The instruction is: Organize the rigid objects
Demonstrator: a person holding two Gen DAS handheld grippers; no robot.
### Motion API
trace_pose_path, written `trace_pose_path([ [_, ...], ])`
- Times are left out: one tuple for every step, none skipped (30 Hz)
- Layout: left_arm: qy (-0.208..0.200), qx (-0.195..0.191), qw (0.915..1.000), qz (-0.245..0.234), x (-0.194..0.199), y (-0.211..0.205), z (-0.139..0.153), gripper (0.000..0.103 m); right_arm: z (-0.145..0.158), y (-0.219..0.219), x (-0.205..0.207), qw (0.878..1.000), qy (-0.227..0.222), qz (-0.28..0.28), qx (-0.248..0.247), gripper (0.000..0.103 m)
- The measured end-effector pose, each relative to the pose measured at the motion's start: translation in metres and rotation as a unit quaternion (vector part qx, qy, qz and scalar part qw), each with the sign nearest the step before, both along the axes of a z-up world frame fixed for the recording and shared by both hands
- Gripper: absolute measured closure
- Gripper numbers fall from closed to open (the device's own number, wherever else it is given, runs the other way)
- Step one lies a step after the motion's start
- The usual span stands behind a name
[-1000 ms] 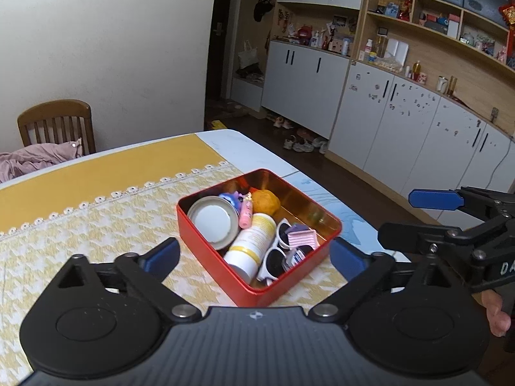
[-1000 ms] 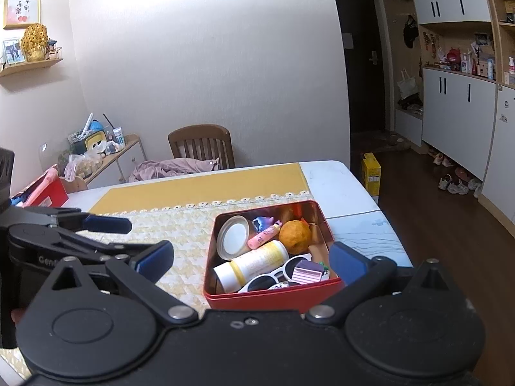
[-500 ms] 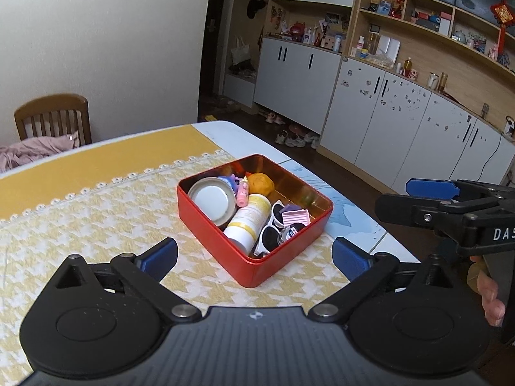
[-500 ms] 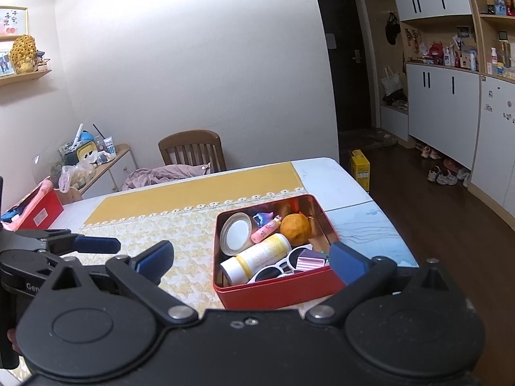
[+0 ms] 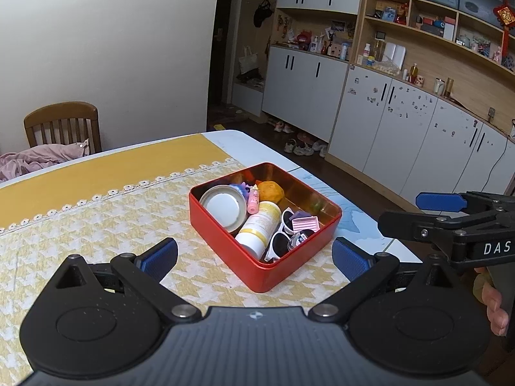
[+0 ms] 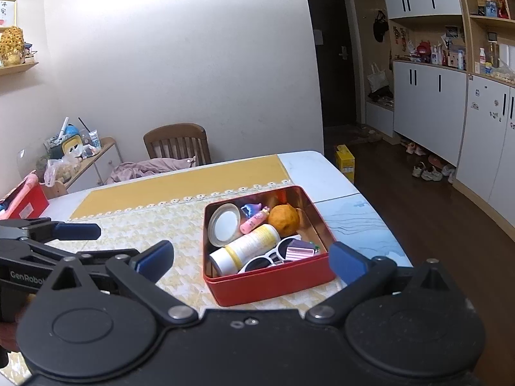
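Both grippers have drawn back a little from the tin since a second ago, so it sits smaller and nearer mid-frame in each view.

From your left wrist, the left gripper (image 5: 254,255) stands wide and empty, short of the tin (image 5: 225,244), which rests on the cloth (image 5: 96,225) near the table's (image 5: 257,148) right edge. Inside lie a white lid (image 5: 222,206), a pink tube (image 5: 253,200), an orange ball (image 5: 271,192), a bottle (image 5: 259,226) on its side, sunglasses (image 5: 280,241) and a pink box (image 5: 305,224). The tin looks like thin, stiff, slick metal, light in itself; take it by a wall, not across the painted corner. The bottle would roll, so pinch it across its middle. The sunglasses are the fragile piece; hold the frame. This view alone shows your right gripper (image 5: 415,212) out past the table's right edge; you cannot tell its opening here.

From your right wrist, the right gripper (image 6: 251,259) is wide open and empty, near the tin's (image 6: 273,284) front wall. This side shows the ball (image 6: 284,220) whole, a blue toy (image 6: 251,208), and your left gripper (image 6: 80,234) over the cloth.
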State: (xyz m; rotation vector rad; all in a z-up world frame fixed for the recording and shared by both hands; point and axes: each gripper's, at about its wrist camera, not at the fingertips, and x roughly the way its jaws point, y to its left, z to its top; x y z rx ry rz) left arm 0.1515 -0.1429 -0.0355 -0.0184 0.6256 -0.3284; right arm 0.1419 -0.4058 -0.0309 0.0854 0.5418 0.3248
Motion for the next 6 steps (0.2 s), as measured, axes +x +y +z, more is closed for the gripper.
trace_pose_path([
  [-0.001, 0.002, 1.0000, 0.001, -0.0003, -0.0001, -0.0001, 0.000, -0.0001, -0.0006, 0.0002, 1.000, 0.001, -0.001, 0.000, 0.000],
  [-0.002, 0.004, 1.0000, 0.001, -0.0005, -0.0003, 0.0000, 0.000, -0.0008, -0.0009, 0.0010, 1.000, 0.003, -0.001, 0.001, 0.000],
  [-0.003, 0.004, 1.0000, 0.001, -0.0003, -0.0001, -0.0002, 0.000, -0.0012, -0.0007, 0.0012, 1.000, 0.004, -0.003, 0.000, 0.000],
  [-0.002, 0.004, 1.0000, 0.002, 0.0000, 0.0002, -0.0005, 0.000, -0.0015, -0.0006, 0.0011, 1.000, 0.006, -0.005, 0.000, 0.000],
  [-0.001, 0.004, 1.0000, 0.004, 0.0001, 0.0007, -0.0004, 0.000, -0.0022, -0.0015, 0.0012, 1.000, 0.008, -0.005, 0.001, 0.000],
  [0.000, 0.003, 1.0000, 0.006, 0.0001, 0.0018, -0.0005, 0.000, -0.0027, -0.0014, 0.0015, 1.000, 0.010, -0.005, 0.000, 0.000],
])
